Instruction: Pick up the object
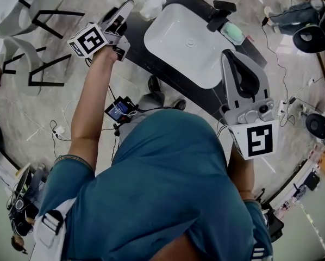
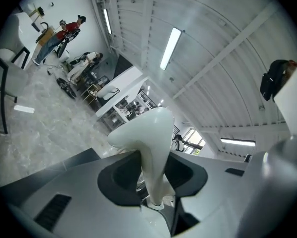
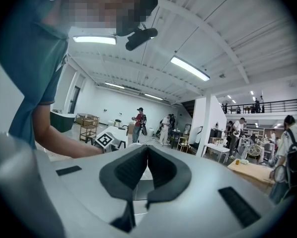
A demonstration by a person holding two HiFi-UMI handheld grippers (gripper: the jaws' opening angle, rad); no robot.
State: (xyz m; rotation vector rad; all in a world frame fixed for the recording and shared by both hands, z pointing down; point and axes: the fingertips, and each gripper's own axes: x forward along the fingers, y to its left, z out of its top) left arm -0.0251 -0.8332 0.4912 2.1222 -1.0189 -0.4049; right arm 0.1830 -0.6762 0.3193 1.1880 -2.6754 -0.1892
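A glossy white object [image 2: 151, 133], broad at the top and narrowing to a stem, stands between the dark pads of my left gripper [image 2: 153, 158], which is shut on the stem. In the head view that left gripper [image 1: 125, 10] is raised at the upper left, holding the white object [image 1: 146, 3] over the far end of the dark counter [image 1: 146, 64]. My right gripper [image 1: 231, 56] hovers at the right beside the basin, pointing away from me. In the right gripper view its jaws [image 3: 147, 148] meet at the tips with nothing between them.
A white basin [image 1: 187, 45] is set in the dark counter, with a black tap [image 1: 220, 12] and a pale green item [image 1: 233, 33] at its far side. White chairs [image 1: 21, 20] stand at the left. Cables and devices [image 1: 119, 111] lie on the floor. People stand in the background [image 3: 137, 124].
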